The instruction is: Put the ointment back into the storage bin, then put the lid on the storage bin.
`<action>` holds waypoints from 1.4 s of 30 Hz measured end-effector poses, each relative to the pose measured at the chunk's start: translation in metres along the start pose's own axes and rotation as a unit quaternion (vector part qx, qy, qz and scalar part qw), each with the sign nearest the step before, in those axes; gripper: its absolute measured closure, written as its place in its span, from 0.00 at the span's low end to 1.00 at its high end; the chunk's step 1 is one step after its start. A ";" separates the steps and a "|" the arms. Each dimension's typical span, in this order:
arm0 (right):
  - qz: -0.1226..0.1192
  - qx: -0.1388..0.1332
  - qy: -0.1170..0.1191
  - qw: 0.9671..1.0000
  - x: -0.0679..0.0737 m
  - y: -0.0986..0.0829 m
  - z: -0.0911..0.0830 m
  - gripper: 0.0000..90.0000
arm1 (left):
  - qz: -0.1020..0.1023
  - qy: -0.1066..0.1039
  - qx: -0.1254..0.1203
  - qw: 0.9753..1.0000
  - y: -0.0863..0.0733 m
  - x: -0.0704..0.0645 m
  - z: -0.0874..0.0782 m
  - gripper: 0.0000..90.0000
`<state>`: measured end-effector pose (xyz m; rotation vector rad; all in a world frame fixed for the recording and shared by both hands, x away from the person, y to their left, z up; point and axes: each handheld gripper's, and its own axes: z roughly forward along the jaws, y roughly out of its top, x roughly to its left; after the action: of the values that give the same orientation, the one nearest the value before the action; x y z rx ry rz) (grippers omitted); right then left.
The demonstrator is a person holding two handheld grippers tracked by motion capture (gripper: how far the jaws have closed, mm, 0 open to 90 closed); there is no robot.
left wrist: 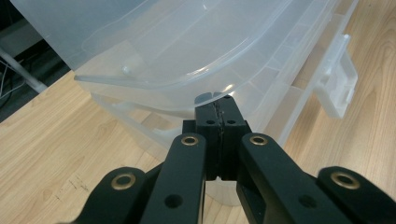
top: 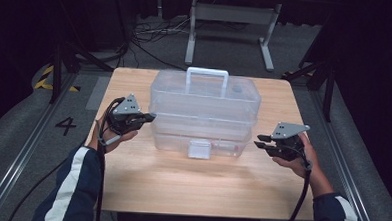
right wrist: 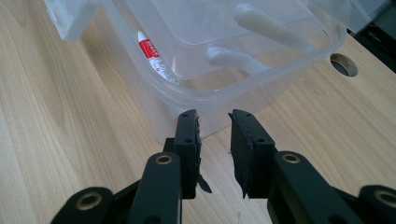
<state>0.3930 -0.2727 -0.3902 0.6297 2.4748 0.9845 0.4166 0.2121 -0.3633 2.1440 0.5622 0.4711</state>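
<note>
Clear box (top: 204,116) on wooden surface (top: 180,185); left gripper (top: 148,117) pinches its lid rim. Right gripper (top: 260,141) spread, just beside. Red-labelled tube (right wrist: 154,56) inside, partly hidden.

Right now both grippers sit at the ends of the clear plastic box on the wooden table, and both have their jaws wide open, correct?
Not quite. The left gripper has its jaws pressed together, at the rim of the clear plastic box, as the left gripper view shows. The right gripper does have its jaws apart, and both sit at the box's ends on the wooden table.

Clear plastic box (top: 204,113) w/ white handle (top: 207,79), light wood-grain table (top: 180,185), black grippers.
</note>
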 end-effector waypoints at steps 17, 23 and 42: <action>0.004 0.004 0.003 1.000 0.000 -0.001 0.001 0.81 | 0.004 0.006 0.018 1.000 -0.013 -0.003 -0.001 1.00; 0.002 0.003 0.003 1.000 0.001 0.000 0.001 0.81 | 0.000 0.009 0.029 1.000 -0.023 -0.004 0.001 1.00; -0.001 0.003 0.005 1.000 0.002 0.002 0.002 0.81 | 0.008 0.010 0.067 0.998 -0.037 -0.010 0.007 1.00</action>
<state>0.3931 -0.2693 -0.3905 0.6252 2.4880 0.9812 0.4039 0.2215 -0.3985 2.2755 0.6033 0.4766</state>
